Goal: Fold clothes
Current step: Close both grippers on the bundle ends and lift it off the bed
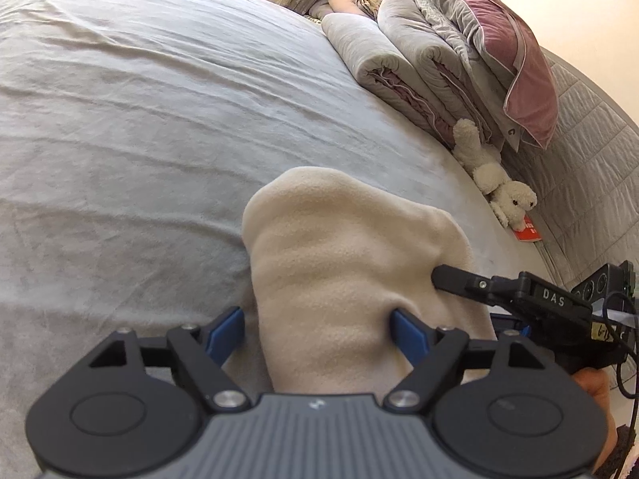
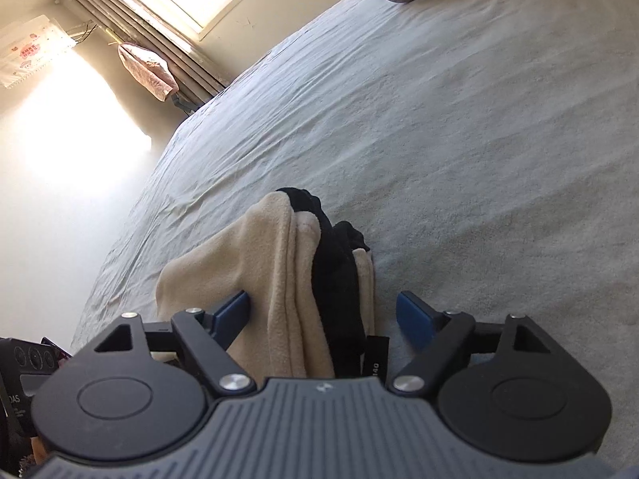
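Bed: grey sheet, wrinkled, spreading ahead of and beneath both tongs. I judge a dragged hem could ruck it.

Cream fleece garment: bunched, thick, running between the blades of both tongs; black lining shows on its right side. Risk: layers slip unevenly, fold goes crooked.

Left tongs: blades apart; right blade touches fleece, left blade just beside it. No clamp seen.

Right tongs: blades apart; left blade against fleece, right blade clear. If I close now, I may catch only 1 layer, or the black tag.
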Tool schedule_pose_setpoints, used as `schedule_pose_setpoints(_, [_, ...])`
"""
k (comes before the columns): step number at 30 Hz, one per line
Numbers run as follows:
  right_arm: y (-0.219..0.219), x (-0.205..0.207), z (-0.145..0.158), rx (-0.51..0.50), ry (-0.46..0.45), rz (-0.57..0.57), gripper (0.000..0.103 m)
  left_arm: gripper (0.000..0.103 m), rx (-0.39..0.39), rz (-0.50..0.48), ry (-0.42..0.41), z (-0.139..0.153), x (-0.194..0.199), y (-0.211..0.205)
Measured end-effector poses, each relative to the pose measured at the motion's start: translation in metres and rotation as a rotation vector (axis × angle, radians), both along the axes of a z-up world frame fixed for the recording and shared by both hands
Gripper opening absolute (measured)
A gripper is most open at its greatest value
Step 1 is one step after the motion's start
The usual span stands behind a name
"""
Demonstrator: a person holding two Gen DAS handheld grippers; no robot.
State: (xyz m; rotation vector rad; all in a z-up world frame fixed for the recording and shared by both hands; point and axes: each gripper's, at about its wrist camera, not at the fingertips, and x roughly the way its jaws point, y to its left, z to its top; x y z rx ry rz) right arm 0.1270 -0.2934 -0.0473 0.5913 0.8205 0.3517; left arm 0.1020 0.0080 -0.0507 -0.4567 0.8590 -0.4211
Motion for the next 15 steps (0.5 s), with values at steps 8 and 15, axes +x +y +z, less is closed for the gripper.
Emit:
schedule_pose_setpoints(8, [-0.001,-0.007,0.007,0.03,-0.049,-0.013,0.046,0.047,0.028,0.032,-0.094,0.012,-0.01,-0.012])
schedule_pose_setpoints(15, [-0.016,-0.016,0.029,0.075,-0.099,-0.095,0.042,0.045,0.051,0.014,-0.16,0.047,-0.014,-0.041])
